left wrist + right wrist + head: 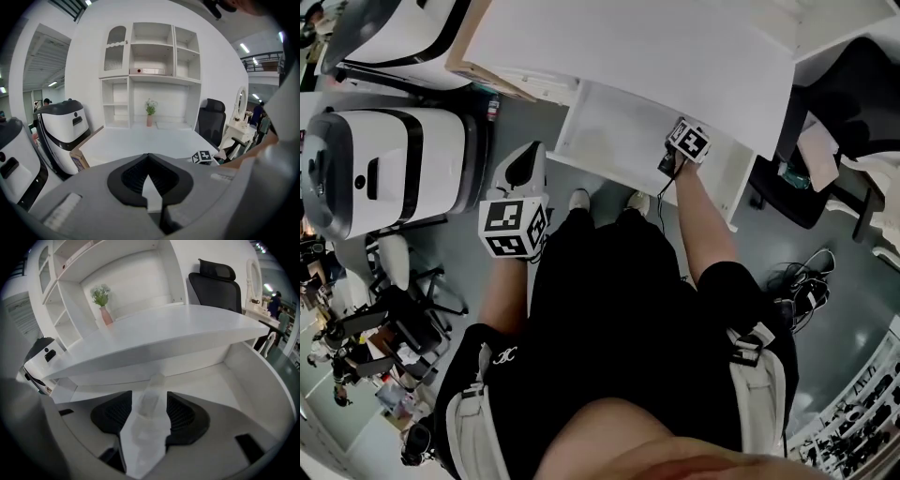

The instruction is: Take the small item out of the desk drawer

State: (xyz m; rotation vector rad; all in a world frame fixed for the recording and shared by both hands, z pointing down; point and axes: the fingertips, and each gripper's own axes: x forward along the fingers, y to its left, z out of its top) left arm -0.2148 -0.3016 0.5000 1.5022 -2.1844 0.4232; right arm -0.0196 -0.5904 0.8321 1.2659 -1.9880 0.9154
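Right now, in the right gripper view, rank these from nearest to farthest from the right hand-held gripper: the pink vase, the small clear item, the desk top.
1. small clear item, between the open jaws of the right hand-held gripper, in the drawer.
2. desk top, overhanging just ahead.
3. pink vase, far back, on the left.

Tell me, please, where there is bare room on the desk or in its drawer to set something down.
The desktop is bare from its front edge back to the vase. The drawer floor is bare left of the right gripper, whose open jaws straddle a small clear item. Crowded: white machines stand left of the desk.
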